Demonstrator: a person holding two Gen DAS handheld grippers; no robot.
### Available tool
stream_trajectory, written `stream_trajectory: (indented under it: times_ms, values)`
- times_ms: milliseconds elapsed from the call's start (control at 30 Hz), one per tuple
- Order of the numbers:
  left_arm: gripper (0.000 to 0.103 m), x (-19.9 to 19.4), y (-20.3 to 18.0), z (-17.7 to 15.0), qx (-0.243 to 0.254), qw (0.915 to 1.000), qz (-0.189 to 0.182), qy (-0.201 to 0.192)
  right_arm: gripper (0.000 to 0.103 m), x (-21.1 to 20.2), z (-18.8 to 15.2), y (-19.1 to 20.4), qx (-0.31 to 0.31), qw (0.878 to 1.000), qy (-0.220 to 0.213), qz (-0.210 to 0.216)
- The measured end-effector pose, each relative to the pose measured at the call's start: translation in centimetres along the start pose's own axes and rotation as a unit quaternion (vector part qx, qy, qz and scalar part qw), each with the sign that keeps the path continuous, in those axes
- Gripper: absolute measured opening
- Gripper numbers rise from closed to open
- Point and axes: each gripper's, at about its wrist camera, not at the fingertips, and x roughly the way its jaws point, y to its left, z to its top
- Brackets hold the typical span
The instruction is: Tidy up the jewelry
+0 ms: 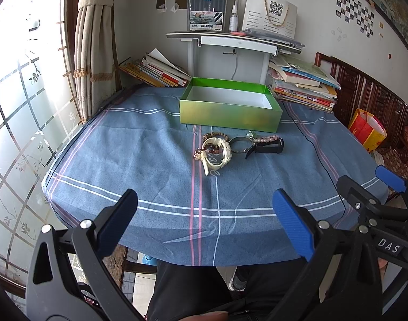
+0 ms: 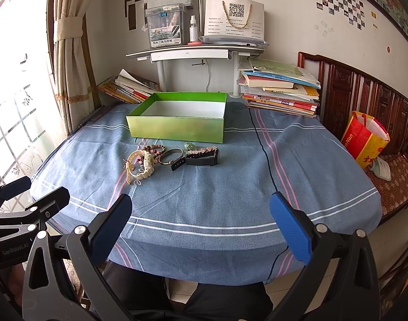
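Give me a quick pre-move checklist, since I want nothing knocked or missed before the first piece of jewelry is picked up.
1. Left gripper open and holding nothing: ok.
2. Right gripper open and holding nothing: ok.
3. Green box open, inside bare white: ok.
4. Jewelry separated for single picks: not ok; cream watch, bead bracelets, metal bangle and black watch overlap or touch.
5. Black cable away from the jewelry: ok, it runs to the right.
6. Clasps or beads intact: cannot tell.
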Motion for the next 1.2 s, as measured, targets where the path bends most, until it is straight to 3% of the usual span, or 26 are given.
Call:
stream_trajectory:
  times_ms: [833,1200]
  values:
    - [0.1,0.41,-0.13,-0.4,0.002,1.0,-0.002,0.005,0.101,0.39,-0.28,-0.12,0.0,1.0,0.004,-0.001]
    - [0.1,0.15,-0.16,-0.59,-0.002,0.9998,-0.013,-0.014,0.101,0.32,-0.36,-0.86,0.012,0.999,-0.006,0.031]
